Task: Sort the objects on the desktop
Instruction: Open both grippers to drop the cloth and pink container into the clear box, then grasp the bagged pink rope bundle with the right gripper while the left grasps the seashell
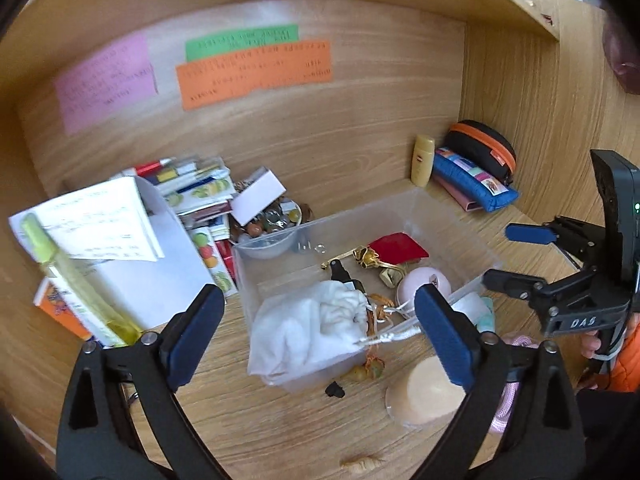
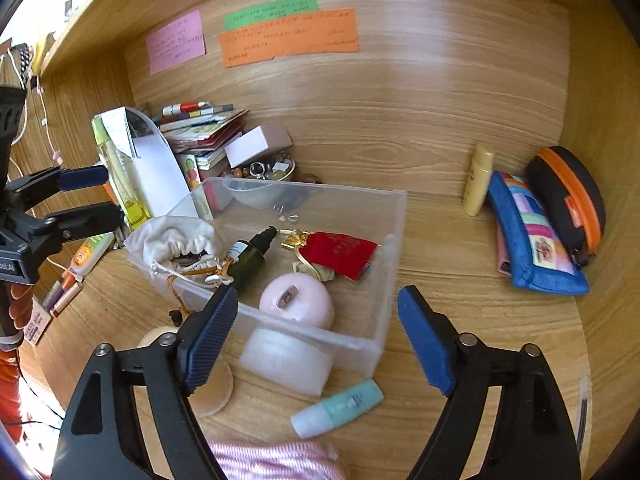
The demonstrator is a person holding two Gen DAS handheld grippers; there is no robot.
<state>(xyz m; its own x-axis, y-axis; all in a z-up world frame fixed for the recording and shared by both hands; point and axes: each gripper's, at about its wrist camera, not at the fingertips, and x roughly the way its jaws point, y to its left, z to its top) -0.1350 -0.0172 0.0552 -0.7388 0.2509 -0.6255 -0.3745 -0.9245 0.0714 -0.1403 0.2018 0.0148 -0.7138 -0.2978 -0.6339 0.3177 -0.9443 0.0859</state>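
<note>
Left wrist view looks down on a wooden desk (image 1: 280, 412) with a clear plastic bin (image 1: 400, 210) at its centre. The left gripper (image 1: 316, 312) fills the bottom of the frame, its blue-padded jaws spread wide with nothing pressed between them — the pads do not touch the white drawstring pouch (image 1: 308, 328), which slumps over the bin's near wall between them. Inside the bin lie a red pouch (image 1: 398, 249), a dark bottle (image 1: 344, 276) and a pink round case (image 1: 424, 286). A cream-coloured round lid (image 1: 422, 388) sits on the desk at lower right, outside the bin. At the right edge the right gripper (image 1: 508, 256) hangs beside the bin, jaws apart, held by a hand (image 1: 592, 344) in an orange sleeve.

In the right wrist view, the right gripper's jaws again stand apart at the bottom of the frame and are empty. A white jar (image 2: 288, 360) rests against the bin's near wall on the outside, and a mint-green tube (image 2: 340, 408) lies on the desk just below it. At upper left a stack of booklets (image 2: 204, 128) and a small bowl of trinkets (image 2: 268, 172) sit behind the bin. At right — well apart from the bin — stand a yellow bottle (image 2: 478, 180), a blue patchwork case (image 2: 532, 236) and a black case with an orange zip (image 2: 568, 200). Pink, green and orange notes (image 2: 288, 36) are stuck to the back panel.
</note>
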